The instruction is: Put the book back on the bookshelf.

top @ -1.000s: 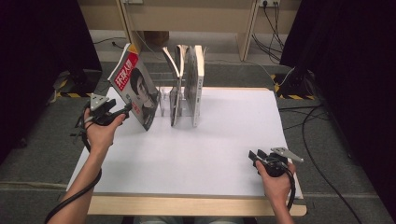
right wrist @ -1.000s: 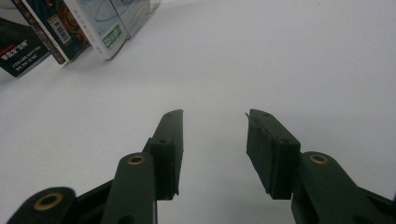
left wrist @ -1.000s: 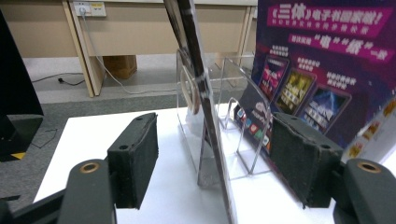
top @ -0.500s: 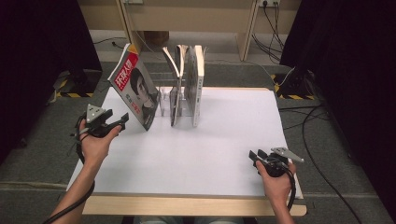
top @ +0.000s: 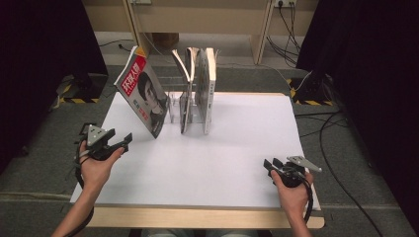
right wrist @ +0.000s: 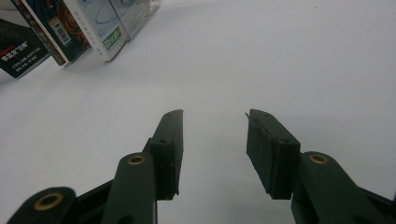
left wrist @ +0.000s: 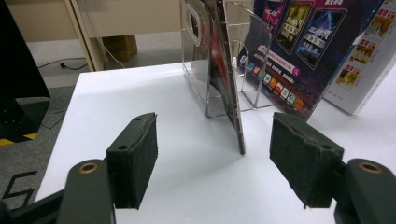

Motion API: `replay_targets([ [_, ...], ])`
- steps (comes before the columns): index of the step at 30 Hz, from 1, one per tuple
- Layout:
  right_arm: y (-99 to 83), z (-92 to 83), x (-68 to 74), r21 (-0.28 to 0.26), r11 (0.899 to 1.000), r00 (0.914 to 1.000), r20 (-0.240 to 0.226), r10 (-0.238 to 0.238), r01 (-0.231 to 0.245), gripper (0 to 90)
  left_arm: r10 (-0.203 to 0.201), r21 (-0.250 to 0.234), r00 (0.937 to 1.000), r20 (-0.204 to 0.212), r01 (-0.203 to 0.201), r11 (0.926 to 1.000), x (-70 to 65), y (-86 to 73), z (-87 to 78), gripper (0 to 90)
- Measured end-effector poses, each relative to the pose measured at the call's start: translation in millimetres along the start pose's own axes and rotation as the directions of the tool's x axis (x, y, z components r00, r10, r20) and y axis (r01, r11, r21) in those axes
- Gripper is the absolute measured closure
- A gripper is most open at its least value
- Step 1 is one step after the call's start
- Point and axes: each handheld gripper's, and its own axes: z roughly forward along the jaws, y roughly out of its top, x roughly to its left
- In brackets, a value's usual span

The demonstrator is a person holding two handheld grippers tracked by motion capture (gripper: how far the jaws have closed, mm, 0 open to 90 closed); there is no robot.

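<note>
White tabletop (top: 227, 163) holds a clear file rack (top: 174, 106); the left gripper (top: 121, 143), spread empty, has backed away from the leaning magazine (top: 143, 96), apparently released. Right gripper (top: 271, 165) rests spread.

glossy paper magazine (top: 143, 96), clear plastic rack (left wrist: 198, 56), matt table (top: 237, 148)

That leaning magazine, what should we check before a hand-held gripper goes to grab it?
1. Left hand-held gripper open, nothing in it: ok.
2. Right hand-held gripper open, nothing in it: ok.
3. Leaning magazine rests against the clear rack, lower edge on the table: ok.
4. Magazine edge lies ahead between the left jaws, untouched: ok.
5. Whether the magazine would slip when nudged: cannot tell.
</note>
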Motion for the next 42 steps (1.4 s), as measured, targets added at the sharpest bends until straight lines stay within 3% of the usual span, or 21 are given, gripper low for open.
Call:
replay_targets([
  [19, -0.2, -1.4, 0.4, -0.001, 1.0, 1.0, 0.005, -0.002, 0.002, 56.9, 0.004, 0.034, 0.9997, 0.022, -0.005, 0.9994, -5.5, -35.9, -15.9, 31.5],
  [33, -0.4, -1.2, 0.9, 0.001, 1.0, 0.9999, 0.013, -0.009, 0.009, 56.7, 0.0, 0.086, 0.9999, 0.012, -0.001, 0.9963, -0.3, -75.7, -30.7, 31.5],
  [42, -1.1, -0.5, 1.5, 0.003, 1.0, 0.9999, 0.015, -0.003, 0.003, 56.5, -0.008, 0.097, 0.9999, 0.011, 0.007, 0.9953, 1.3, -89.7, -35.9, 31.5],
])
